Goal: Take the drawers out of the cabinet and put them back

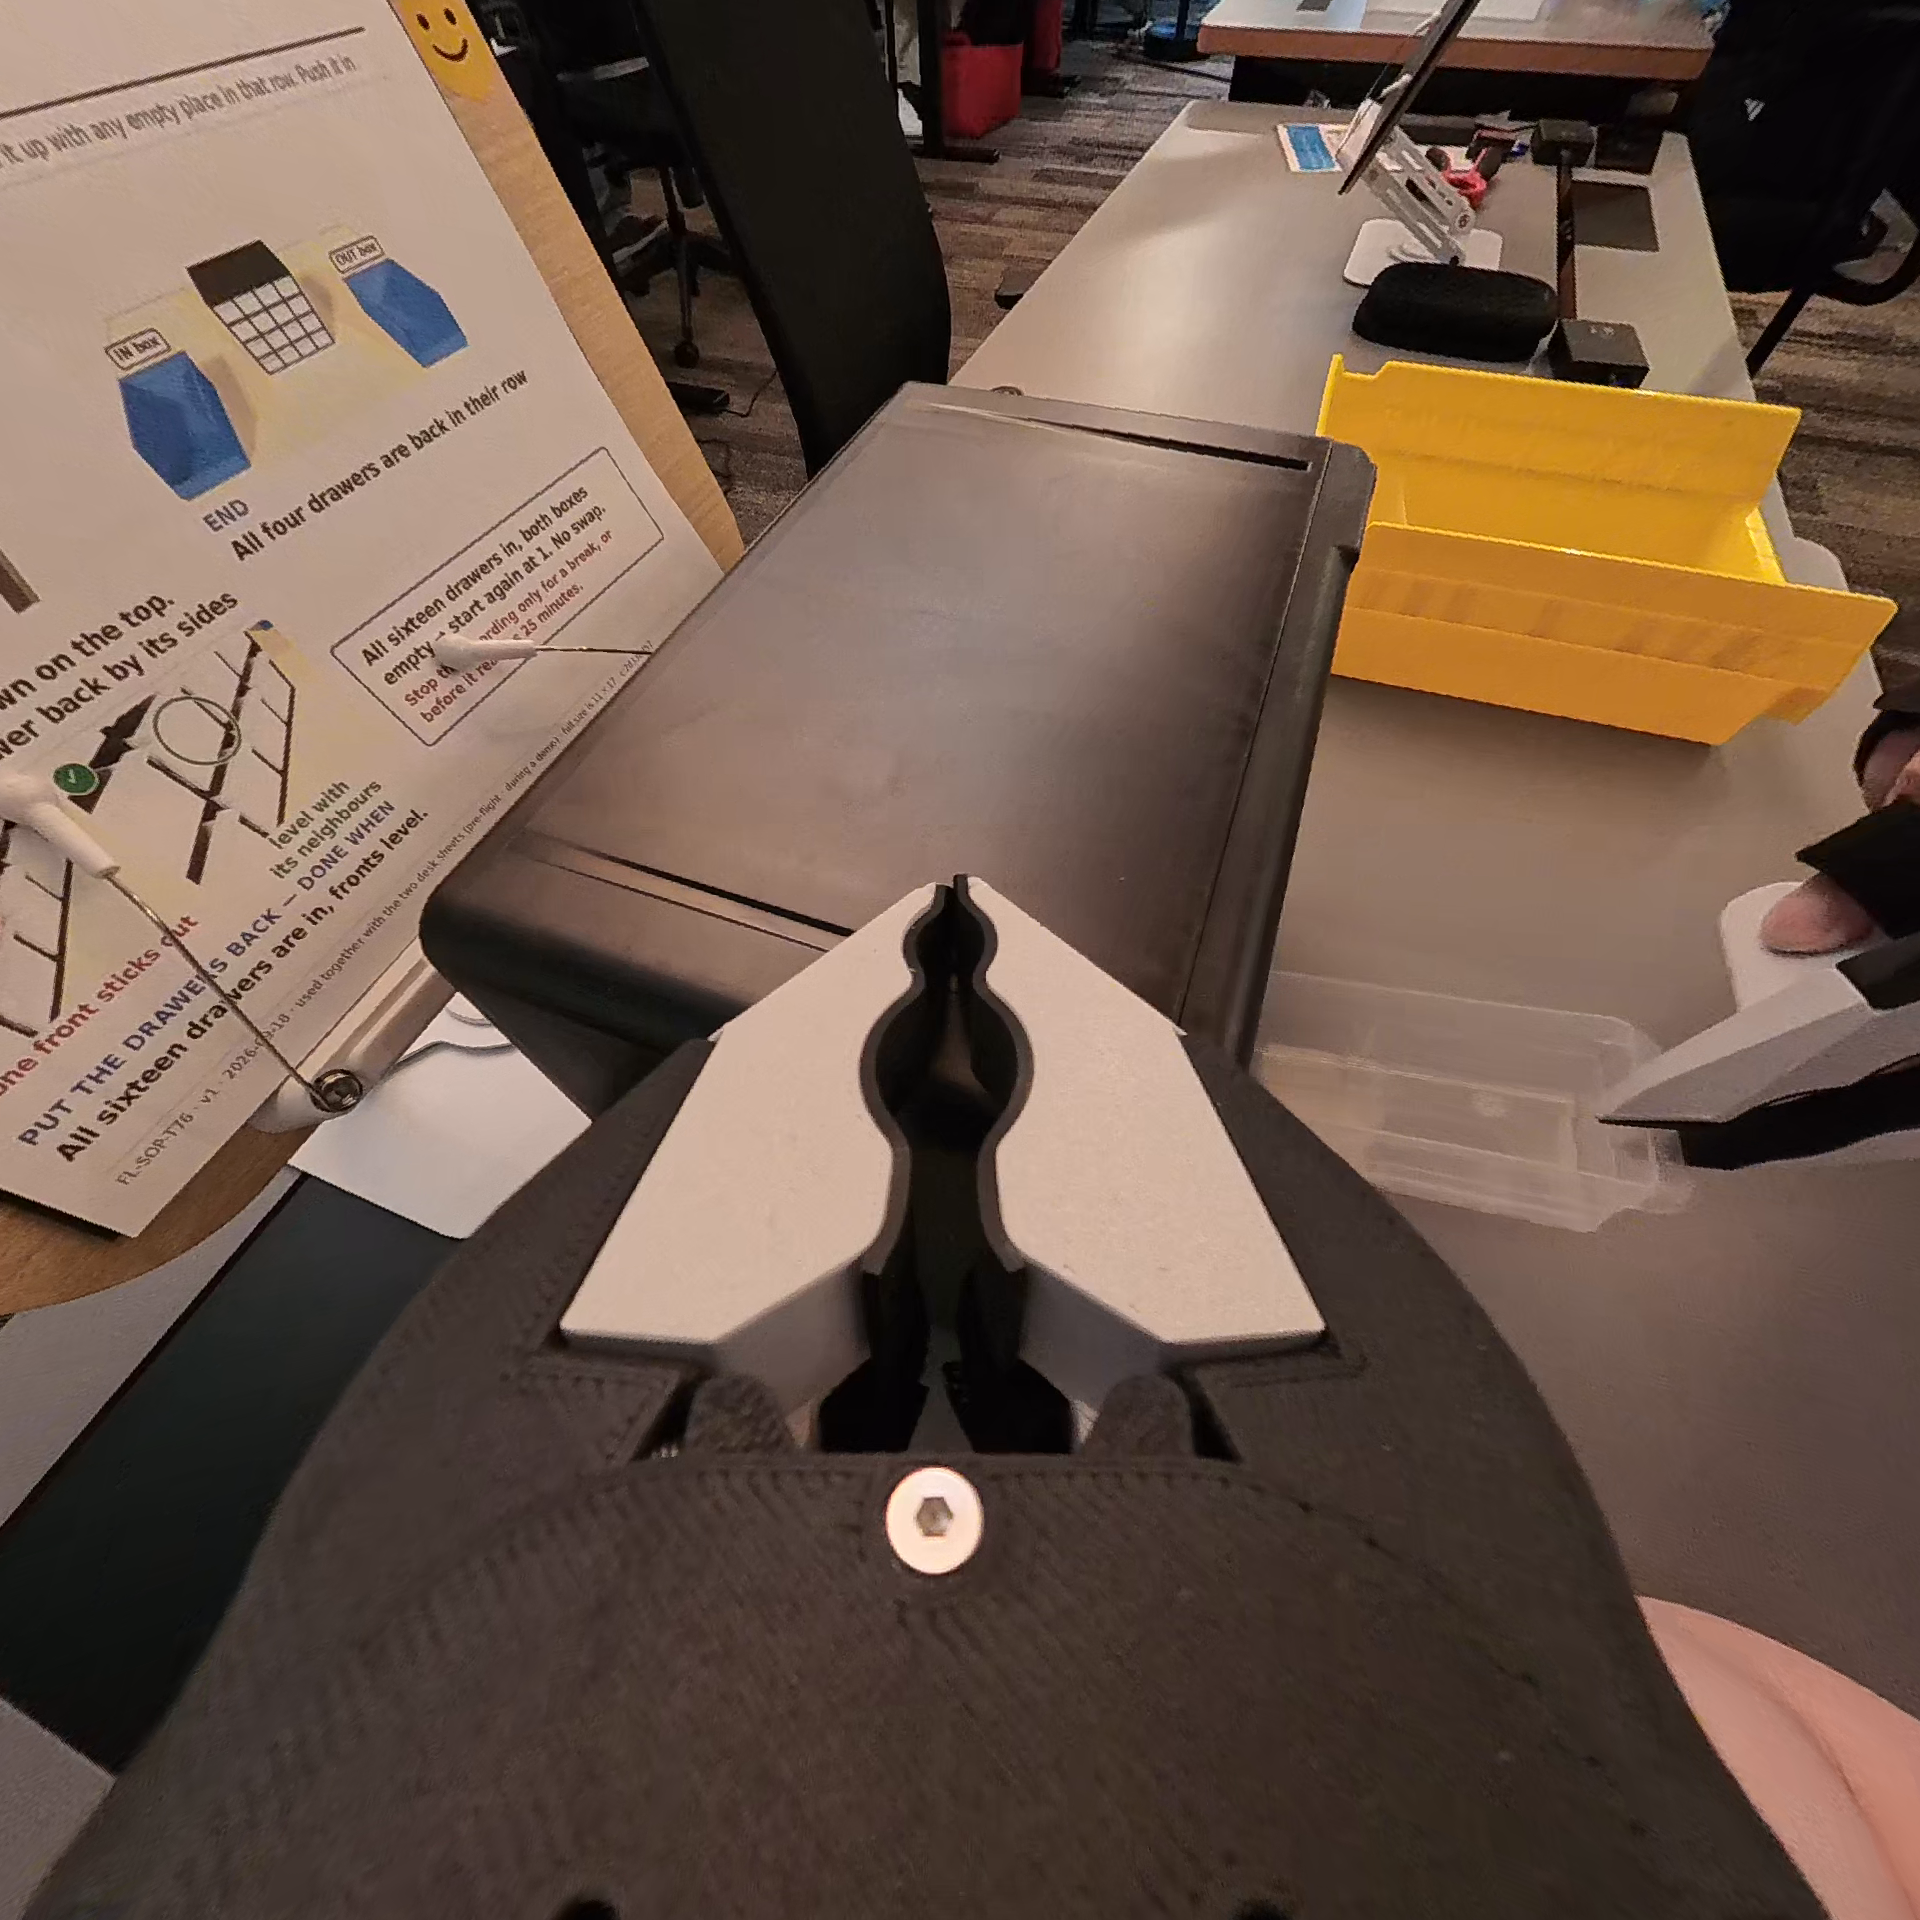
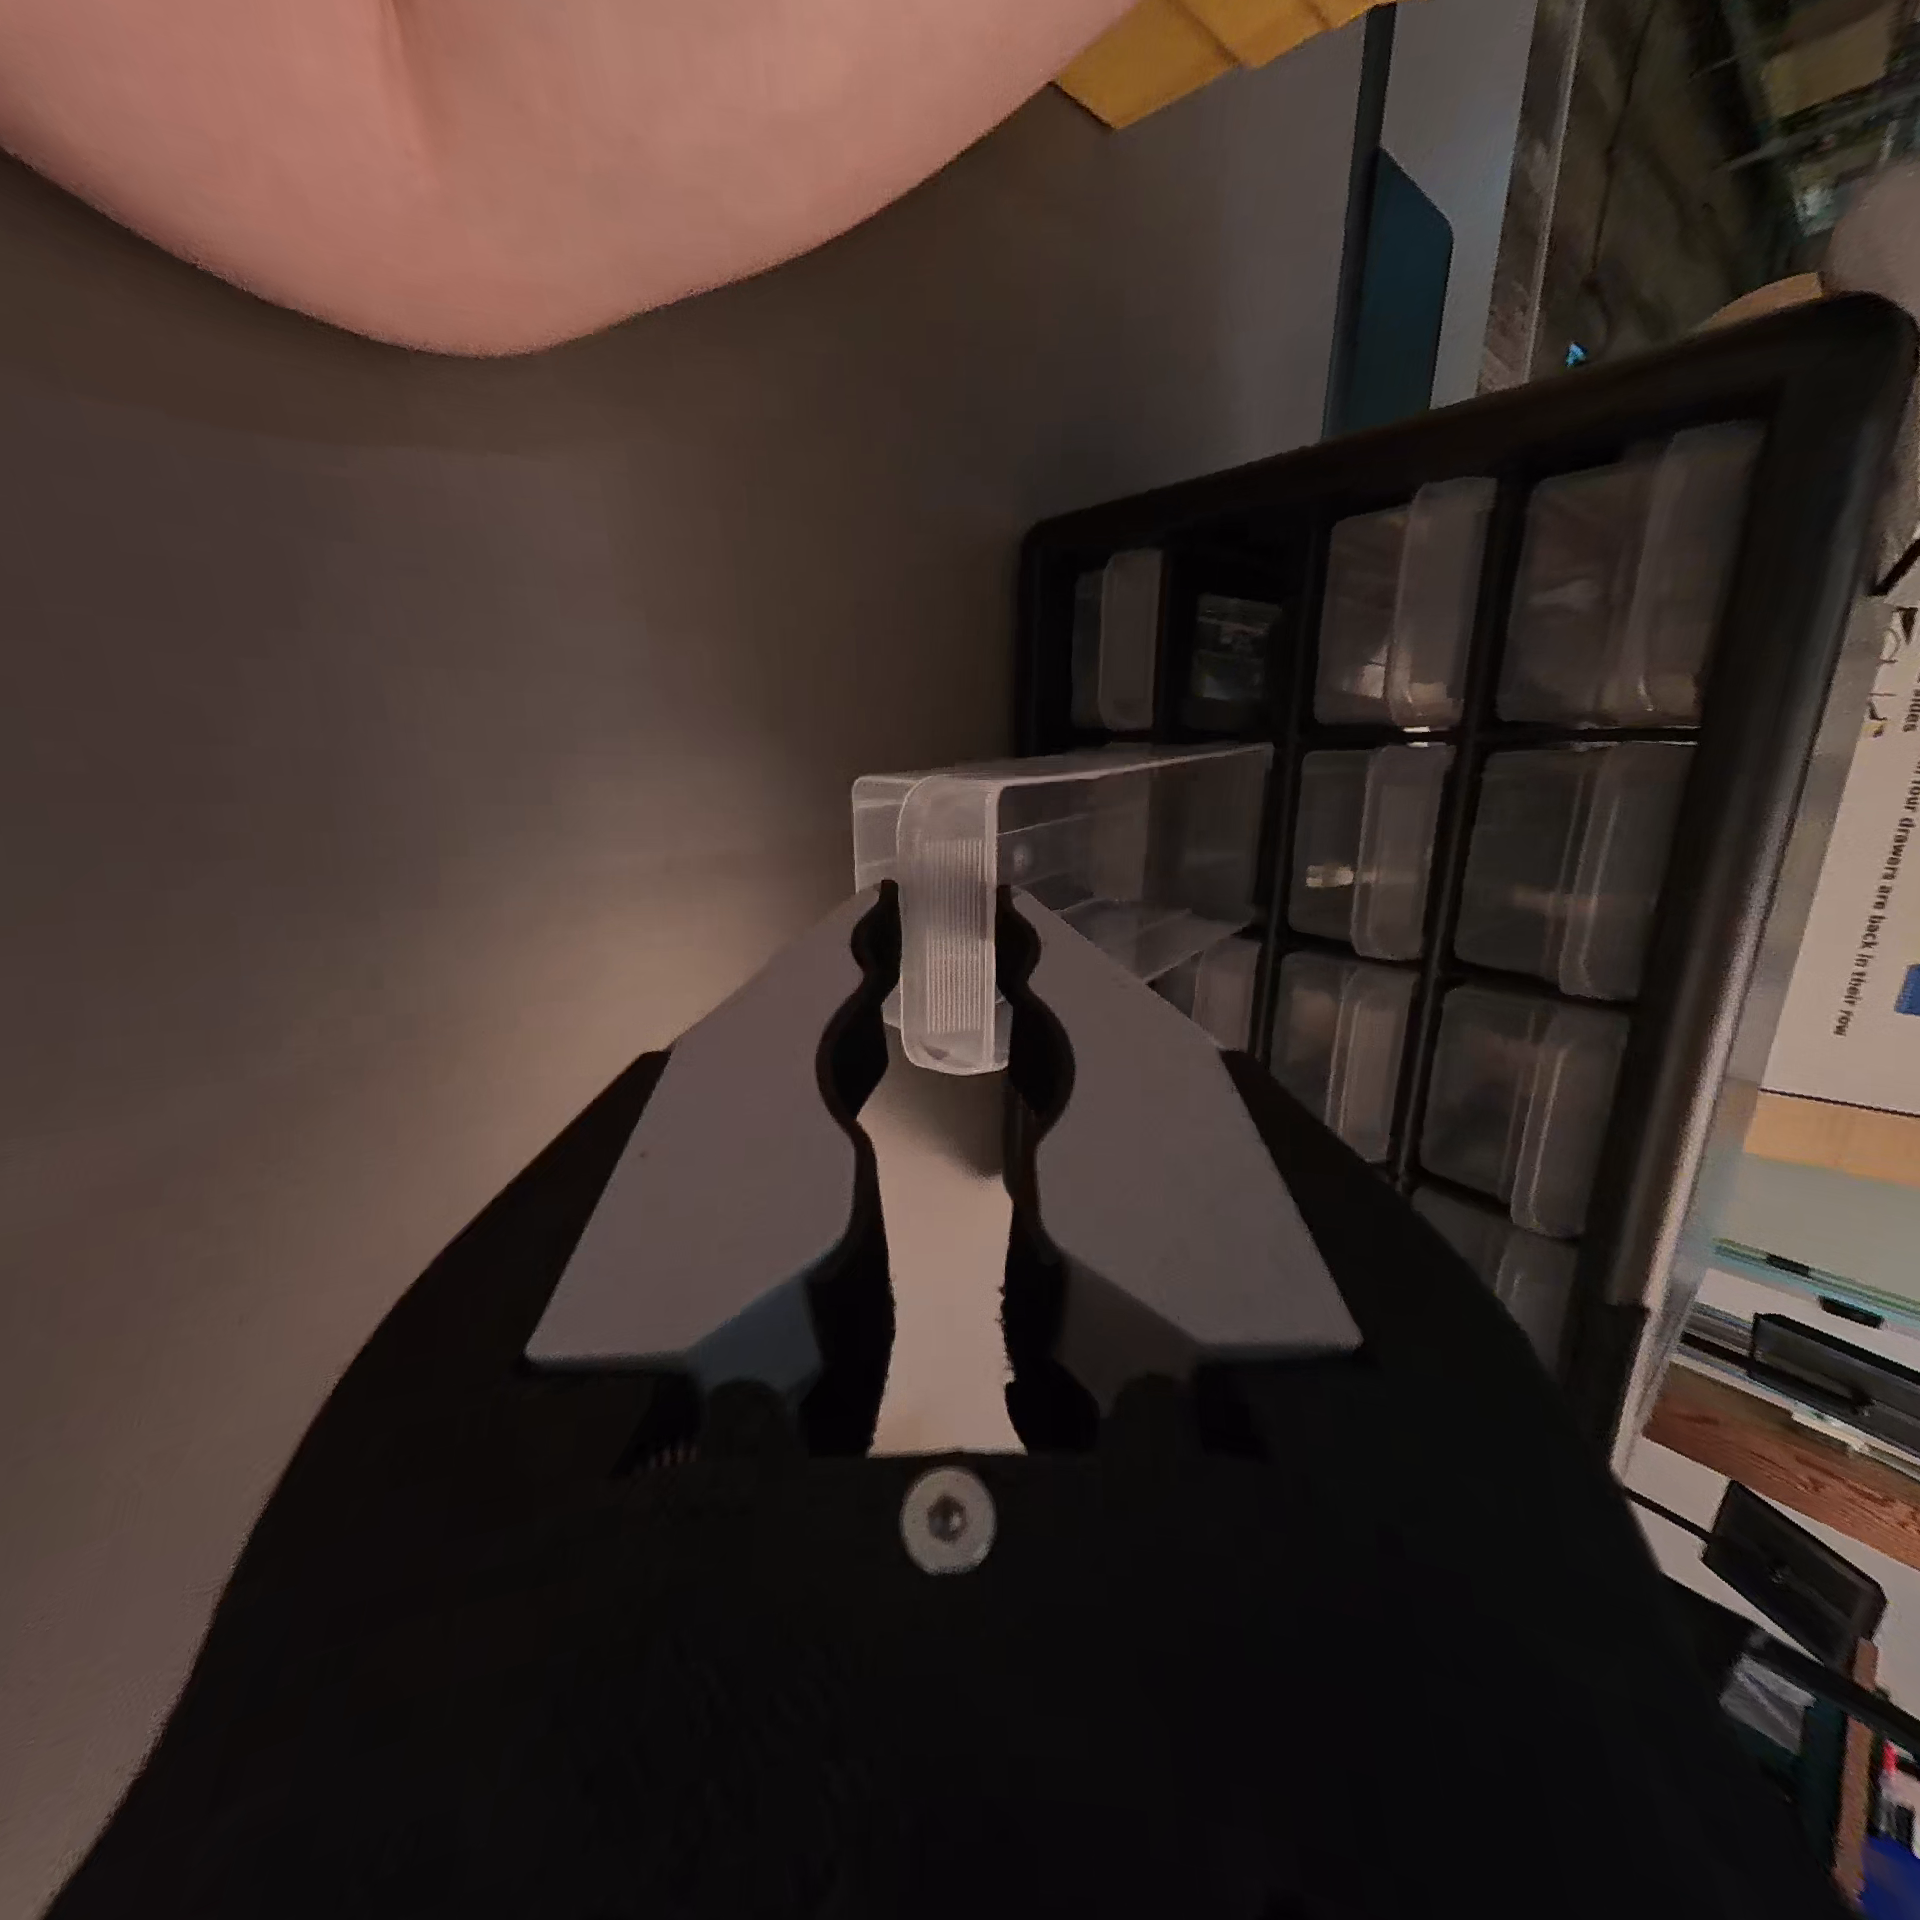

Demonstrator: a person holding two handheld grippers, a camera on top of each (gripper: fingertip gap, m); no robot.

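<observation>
The black drawer cabinet (image 1: 935, 644) stands on the grey table; the left wrist view looks down on its top. My left gripper (image 1: 958, 885) is shut and empty, its tips over the front edge of the cabinet top; contact cannot be told. In the right wrist view the cabinet front (image 2: 1766, 727) holds several clear drawers, and one slot (image 2: 1231, 644) is open. My right gripper (image 2: 948, 896) is shut on the ribbed handle tab (image 2: 951, 966) of a clear drawer (image 2: 1101, 821) that is pulled partly out of its slot. That drawer (image 1: 1455, 1112) and the right gripper (image 1: 1662, 1101) also show in the left wrist view.
A yellow bin (image 1: 1558, 561) sits right of the cabinet. An instruction sheet (image 1: 260, 520) on a wooden board leans at the left. A black case (image 1: 1455, 307) and a stand (image 1: 1413, 197) lie farther back. A person's arm (image 2: 520, 156) fills the top of the right wrist view. One gripper's finger ends stand about 20 cm off the other's.
</observation>
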